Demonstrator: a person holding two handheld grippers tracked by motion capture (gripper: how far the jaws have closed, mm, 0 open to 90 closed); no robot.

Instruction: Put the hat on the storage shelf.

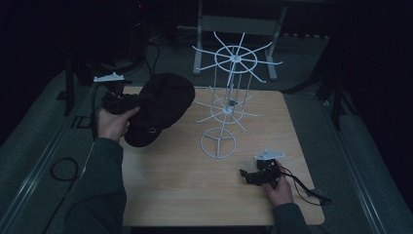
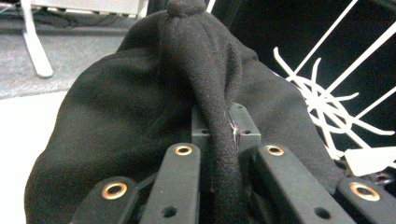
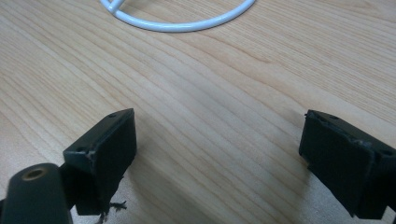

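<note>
A black cap (image 1: pixel 163 105) hangs above the table's left part, gripped at its edge by my left gripper (image 1: pixel 139 100). In the left gripper view a fold of the cap (image 2: pixel 140 116) is pinched between the two black jaws, and my left gripper (image 2: pixel 224 128) is shut on it. A white wire display stand (image 1: pixel 229 92) with spoked arms rises at the table's middle. My right gripper (image 1: pixel 251 176) rests low at the front right. In the right gripper view the right gripper (image 3: pixel 217 140) stands wide open over bare wood, with the stand's ring base (image 3: pixel 187 23) ahead.
The wooden table (image 1: pixel 195 195) has free room at the front. Cables (image 1: pixel 63 170) lie on the floor at the left. A grey frame (image 1: pixel 234 29) stands behind the table. The surroundings are dark.
</note>
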